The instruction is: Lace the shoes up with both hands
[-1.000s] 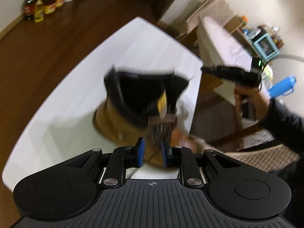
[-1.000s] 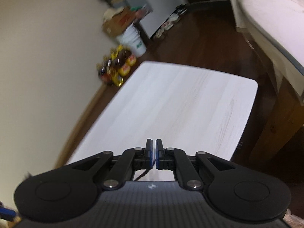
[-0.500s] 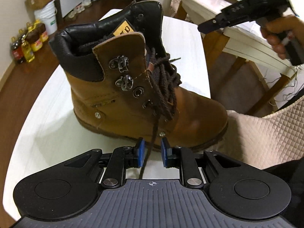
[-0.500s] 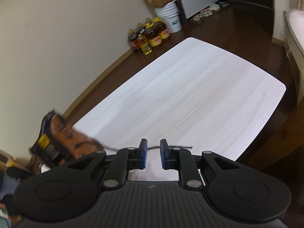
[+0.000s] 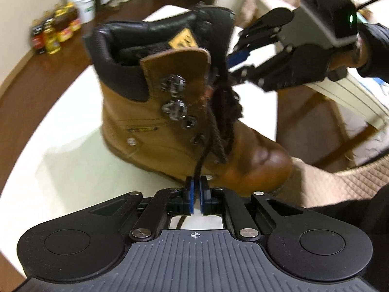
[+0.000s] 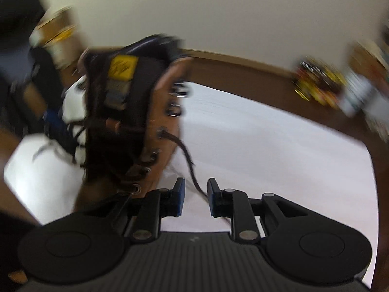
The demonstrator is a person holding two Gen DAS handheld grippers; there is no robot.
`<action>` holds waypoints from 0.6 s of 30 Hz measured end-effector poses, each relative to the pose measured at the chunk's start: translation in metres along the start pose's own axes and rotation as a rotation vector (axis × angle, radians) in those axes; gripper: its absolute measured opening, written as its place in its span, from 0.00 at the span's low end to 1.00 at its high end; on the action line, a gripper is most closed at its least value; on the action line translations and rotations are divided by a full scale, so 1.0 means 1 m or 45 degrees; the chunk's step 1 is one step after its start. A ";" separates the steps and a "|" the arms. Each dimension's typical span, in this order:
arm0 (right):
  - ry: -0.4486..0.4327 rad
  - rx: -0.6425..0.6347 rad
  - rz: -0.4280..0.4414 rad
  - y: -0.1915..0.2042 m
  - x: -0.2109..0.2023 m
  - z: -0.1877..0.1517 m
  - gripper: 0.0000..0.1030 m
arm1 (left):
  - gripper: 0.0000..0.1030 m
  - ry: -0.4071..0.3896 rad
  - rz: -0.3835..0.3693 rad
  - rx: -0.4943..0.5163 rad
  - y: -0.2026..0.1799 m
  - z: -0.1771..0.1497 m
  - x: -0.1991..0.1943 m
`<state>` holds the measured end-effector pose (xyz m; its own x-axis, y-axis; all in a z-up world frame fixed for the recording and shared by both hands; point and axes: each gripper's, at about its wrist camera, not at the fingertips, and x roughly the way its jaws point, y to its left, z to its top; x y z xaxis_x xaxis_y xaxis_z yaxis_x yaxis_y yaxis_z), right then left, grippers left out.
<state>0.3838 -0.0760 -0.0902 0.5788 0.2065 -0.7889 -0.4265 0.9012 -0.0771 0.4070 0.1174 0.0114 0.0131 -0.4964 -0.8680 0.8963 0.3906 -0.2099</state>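
A tan leather boot [image 5: 170, 121] with a black padded collar and dark brown laces stands on the white table [image 5: 60, 165]. My left gripper [image 5: 196, 192] is shut on one dark lace end [image 5: 206, 146] that runs up to the eyelets. My right gripper [image 6: 196, 196] is open, and the other lace end [image 6: 187, 155] hangs between its pads untouched. The boot [image 6: 136, 112] fills the left of the blurred right wrist view. In the left wrist view the right gripper [image 5: 237, 62] hovers open beside the boot's collar.
Oil bottles [image 5: 53, 31] and a white bucket [image 5: 82, 2] stand on the wooden floor beyond the table. A wooden-legged bench [image 5: 340, 92] and a quilted cushion [image 5: 340, 182] lie to the right. The table's far edge is close behind the boot.
My left gripper has closed on the lace it was straddling. My right gripper has swung in to the boot and opened wider around the other lace end.
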 end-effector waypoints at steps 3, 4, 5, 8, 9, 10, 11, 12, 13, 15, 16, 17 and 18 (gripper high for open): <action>-0.053 -0.157 0.067 -0.001 0.018 0.001 0.15 | 0.04 0.022 0.068 -0.073 -0.007 0.001 -0.006; -0.055 -0.155 0.097 -0.005 0.020 0.002 0.04 | 0.03 0.033 0.092 -0.088 -0.009 0.002 -0.007; -0.036 -0.111 0.121 -0.017 0.022 -0.001 0.03 | 0.03 0.046 0.106 -0.103 -0.012 0.003 -0.007; 0.045 0.030 0.078 -0.053 0.020 -0.017 0.02 | 0.03 0.080 0.133 -0.131 -0.017 0.004 -0.006; 0.092 0.088 0.025 -0.069 0.019 -0.028 0.02 | 0.03 0.091 0.125 -0.138 -0.019 0.002 -0.006; 0.143 0.164 -0.012 -0.087 0.016 -0.042 0.02 | 0.03 0.099 0.107 -0.145 -0.022 0.001 -0.006; 0.184 0.229 -0.022 -0.101 0.011 -0.055 0.02 | 0.02 0.105 0.086 -0.150 -0.026 -0.001 -0.007; 0.204 0.229 -0.017 -0.099 0.008 -0.059 0.02 | 0.02 0.110 0.065 -0.156 -0.029 -0.002 -0.007; 0.226 0.228 0.016 -0.094 0.005 -0.061 0.02 | 0.03 0.130 0.069 -0.141 -0.032 -0.003 -0.006; 0.229 0.235 0.092 -0.085 0.001 -0.060 0.02 | 0.03 0.136 0.063 -0.143 -0.034 -0.005 -0.004; 0.223 0.235 0.114 -0.081 -0.001 -0.058 0.02 | 0.03 0.124 0.051 -0.173 -0.031 -0.006 -0.004; 0.210 0.235 0.108 -0.076 -0.002 -0.054 0.02 | 0.03 0.113 0.034 -0.203 -0.029 -0.007 -0.007; 0.184 0.247 0.072 -0.074 -0.003 -0.050 0.03 | 0.03 0.102 0.014 -0.231 -0.026 -0.008 -0.009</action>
<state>0.3794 -0.1621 -0.1126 0.4464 0.2143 -0.8688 -0.3054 0.9491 0.0772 0.3798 0.1179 0.0215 -0.0193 -0.4305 -0.9024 0.8017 0.5327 -0.2712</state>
